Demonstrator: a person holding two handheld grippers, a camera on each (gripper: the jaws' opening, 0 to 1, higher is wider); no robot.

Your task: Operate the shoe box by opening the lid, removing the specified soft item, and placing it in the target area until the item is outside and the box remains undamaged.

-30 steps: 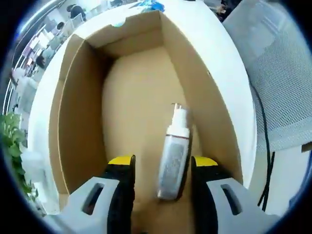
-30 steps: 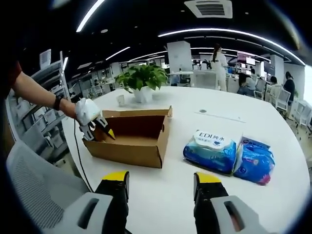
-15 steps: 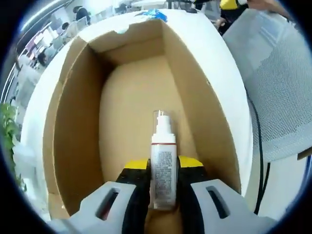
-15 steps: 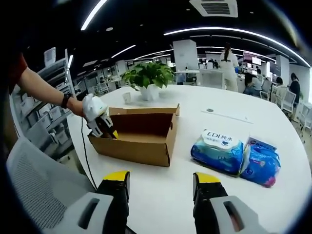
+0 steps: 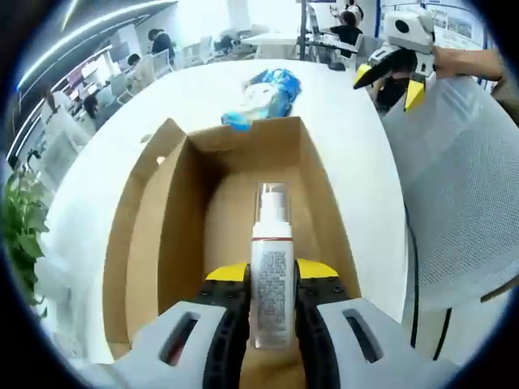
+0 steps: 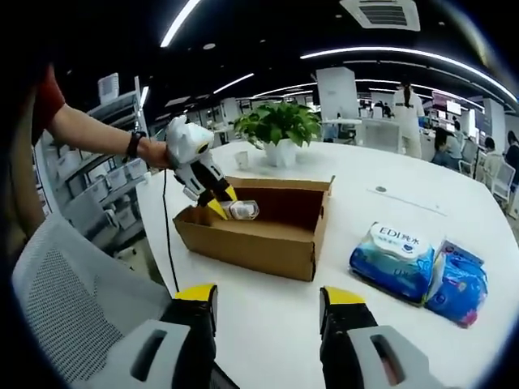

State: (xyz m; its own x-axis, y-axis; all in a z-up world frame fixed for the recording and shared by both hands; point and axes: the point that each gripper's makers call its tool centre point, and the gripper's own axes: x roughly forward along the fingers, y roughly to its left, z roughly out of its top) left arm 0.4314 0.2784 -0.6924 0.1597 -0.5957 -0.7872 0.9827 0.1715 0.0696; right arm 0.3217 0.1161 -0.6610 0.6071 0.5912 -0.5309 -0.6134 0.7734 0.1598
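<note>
Over the open shoe box [image 5: 235,243], in the left gripper view, we had the left gripper [image 5: 272,279] clamped on a pump bottle [image 5: 272,275], jaws pressing its label band from both sides, pump head pointing away from us. Bottle sat above the box floor, clear of the walls as far as we could tell. Flaps were up, cardboard looked unbent. Beyond the far end wall lay blue wipe packs [image 5: 263,96] on the white tabletop [image 5: 186,101]; the right gripper [image 5: 389,77] showed top right, jaws apart.

Handling call: bottle read as rigid plastic, light, glossy, so likely slippery. Mid-body hold seemed right; we'd avoid the clear cap and pump, which could pop or snap. It isn't soft, so squeeze gives no feedback.

Right gripper view: own right gripper [image 6: 266,298] was empty, jaws spread, hovering over bare tabletop [image 6: 389,324] near the box [image 6: 255,223]. Left gripper [image 6: 212,193] held the bottle [image 6: 242,210] at the box's near end, about rim height. Two wipe packs [image 6: 393,251] lay well right of the box, a potted plant [image 6: 280,134] behind it. The packs looked soft and squashy; we'd pinch those across the middle.
</note>
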